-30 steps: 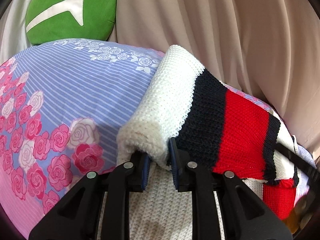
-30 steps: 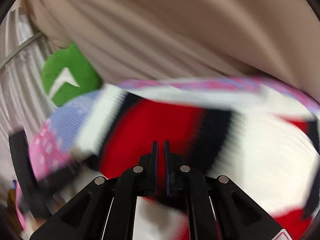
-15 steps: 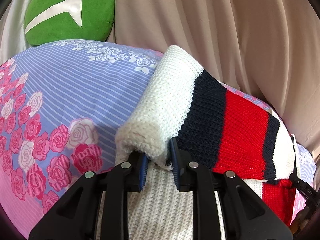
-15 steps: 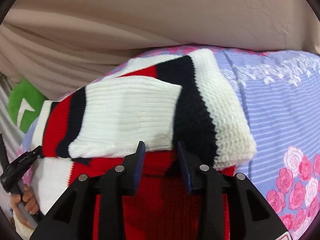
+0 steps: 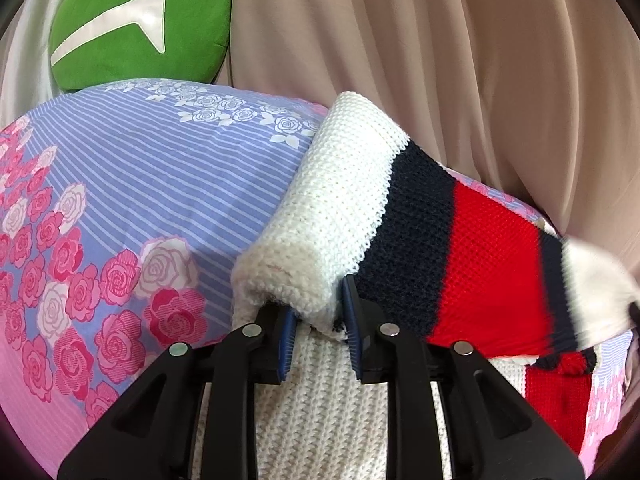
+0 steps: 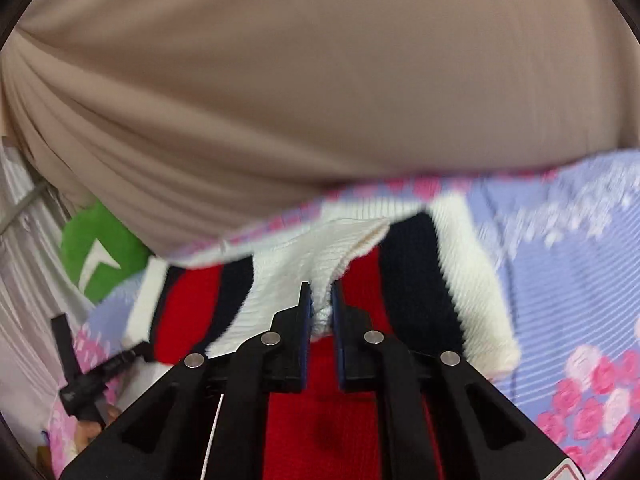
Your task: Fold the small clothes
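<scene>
A knitted sweater [image 5: 420, 240] with white, navy and red stripes lies on the flowered bed sheet [image 5: 160, 184]. My left gripper [image 5: 318, 312] is shut on its thick white folded edge, which bulges out above the pads. In the right wrist view the sweater's red body [image 6: 352, 400] lies under my right gripper [image 6: 320, 300]. Its jaws are closing on the white ribbed cuff [image 6: 320, 256] of the sleeve, and the cuff is bunched between the pads. This view is blurred. The left gripper's black body [image 6: 80, 380] shows at the lower left there.
A beige curtain [image 5: 440, 60] hangs close behind the bed. A green cushion [image 5: 136, 20] with a white mark leans at the back left, also seen as the cushion [image 6: 100, 248] in the right wrist view. The sheet [image 6: 560, 260] spreads to the right of the sweater.
The right gripper opened, swung across the sweater, and shut on the white cuff. The sleeve's right end now blurs in the left wrist view. The left gripper has kept still.
</scene>
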Action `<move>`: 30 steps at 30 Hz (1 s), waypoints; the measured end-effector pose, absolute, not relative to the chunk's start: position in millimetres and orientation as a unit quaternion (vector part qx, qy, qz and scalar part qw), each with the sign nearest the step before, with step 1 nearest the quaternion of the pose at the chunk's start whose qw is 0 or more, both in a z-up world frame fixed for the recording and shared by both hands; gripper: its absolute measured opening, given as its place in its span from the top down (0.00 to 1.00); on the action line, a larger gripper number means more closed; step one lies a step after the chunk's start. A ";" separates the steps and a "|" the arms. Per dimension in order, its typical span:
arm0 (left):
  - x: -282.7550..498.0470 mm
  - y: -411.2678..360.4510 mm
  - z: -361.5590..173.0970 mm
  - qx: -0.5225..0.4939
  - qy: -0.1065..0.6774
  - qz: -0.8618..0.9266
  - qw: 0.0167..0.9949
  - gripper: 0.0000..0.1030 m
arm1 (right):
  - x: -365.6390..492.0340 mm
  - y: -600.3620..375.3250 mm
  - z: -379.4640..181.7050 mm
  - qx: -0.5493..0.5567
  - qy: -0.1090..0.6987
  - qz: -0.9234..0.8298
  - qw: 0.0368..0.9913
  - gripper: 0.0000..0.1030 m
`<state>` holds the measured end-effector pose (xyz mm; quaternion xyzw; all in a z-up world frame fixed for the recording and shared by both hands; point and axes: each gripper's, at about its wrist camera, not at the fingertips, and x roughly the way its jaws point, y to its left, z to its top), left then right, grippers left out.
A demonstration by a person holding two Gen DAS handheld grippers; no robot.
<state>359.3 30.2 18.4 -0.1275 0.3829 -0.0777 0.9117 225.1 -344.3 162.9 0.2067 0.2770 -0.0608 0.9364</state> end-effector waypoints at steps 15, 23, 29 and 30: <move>359.2 17.8 20.6 -0.108 0.384 -0.077 0.914 0.75 | 249.6 -350.3 121.5 0.209 0.369 -0.135 0.895 0.88; 362.4 13.5 18.7 -0.099 0.383 -0.073 0.915 0.75 | 297.2 -246.3 168.7 0.162 0.345 0.020 0.924 0.83; 361.4 8.8 19.1 -0.096 0.384 -0.072 0.916 0.75 | 359.2 -129.4 146.2 0.088 0.401 0.113 0.905 0.83; 361.9 8.6 18.8 -0.096 0.384 -0.072 0.916 0.75 | 365.1 -124.1 140.4 0.080 0.406 0.112 0.904 0.83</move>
